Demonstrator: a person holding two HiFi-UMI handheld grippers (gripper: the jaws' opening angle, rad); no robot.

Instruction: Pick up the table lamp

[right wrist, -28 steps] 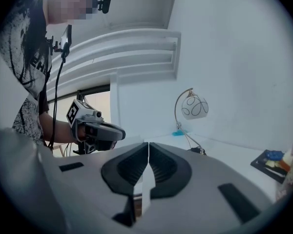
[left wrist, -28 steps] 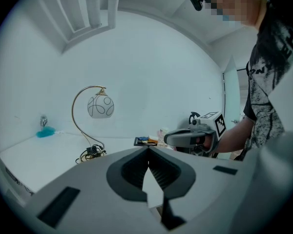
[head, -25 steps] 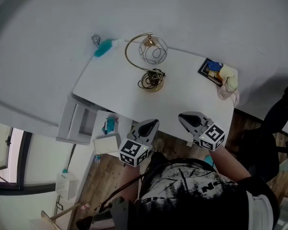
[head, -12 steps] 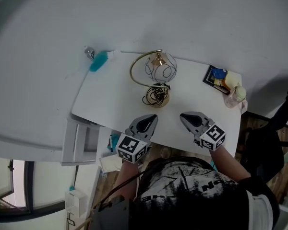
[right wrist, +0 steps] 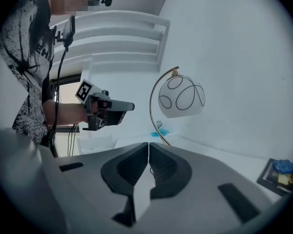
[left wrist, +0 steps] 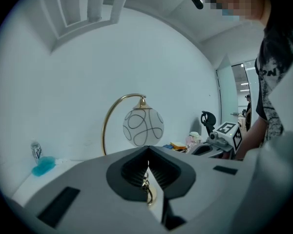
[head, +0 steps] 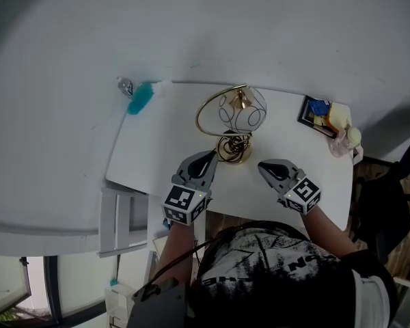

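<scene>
Office-like room: white desk (head: 157, 152) against a bare wall (head: 260, 33), black swivel chair (left wrist: 206, 120) (wood floor (head: 404, 249)).

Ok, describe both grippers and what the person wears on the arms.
Left gripper and right gripper: light grey tapering shells, dark ribbed pads inside the jaws, each with a white cube of black square markers. Black-and-white printed T-shirt, short sleeves; thin black cables hang by the left arm.

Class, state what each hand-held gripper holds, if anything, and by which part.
Nothing is held. The left hand-held gripper and right hand-held gripper are both shut and empty; the table lamp stands ungripped on the table.
</scene>
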